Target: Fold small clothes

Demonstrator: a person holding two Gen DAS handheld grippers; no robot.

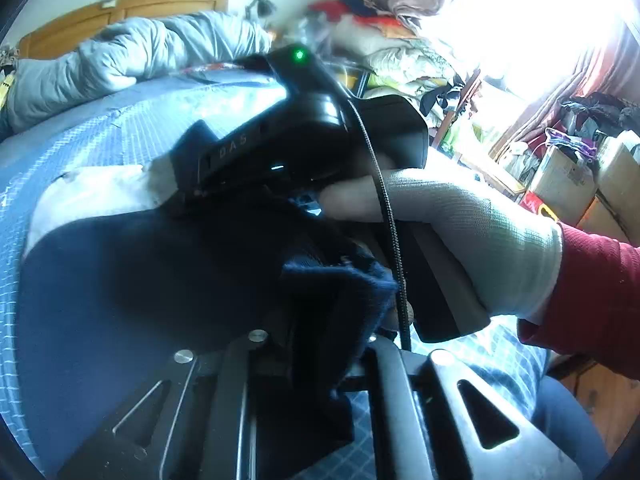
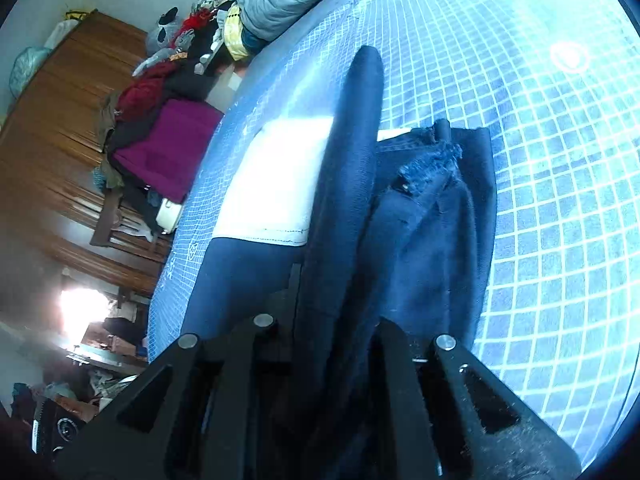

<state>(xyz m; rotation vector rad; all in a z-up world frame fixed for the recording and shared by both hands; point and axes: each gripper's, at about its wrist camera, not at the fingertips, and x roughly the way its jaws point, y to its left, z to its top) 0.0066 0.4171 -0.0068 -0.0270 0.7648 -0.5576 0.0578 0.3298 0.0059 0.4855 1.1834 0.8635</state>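
A dark navy garment [image 1: 140, 272] with a white panel [image 1: 92, 192] lies on the blue checked bedsheet [image 1: 100, 128]. My left gripper [image 1: 320, 340] is at the bottom of the left wrist view, shut on a bunched frayed edge of the navy cloth. Just beyond it, a gloved hand [image 1: 460, 232] with a red sleeve holds my right gripper [image 1: 188, 196], whose tips press at the garment's far edge. In the right wrist view the navy garment [image 2: 432, 220] rises in a fold between the fingers of my right gripper [image 2: 332, 332], which is shut on it. The white panel [image 2: 280, 184] lies to the left.
A grey quilt [image 1: 132, 52] lies at the head of the bed below a wooden headboard. Piled clothes [image 1: 392, 52] and cardboard boxes [image 1: 568, 184] crowd the window side. A wooden wardrobe [image 2: 60, 120] and a magenta cloth [image 2: 168, 152] stand beside the bed.
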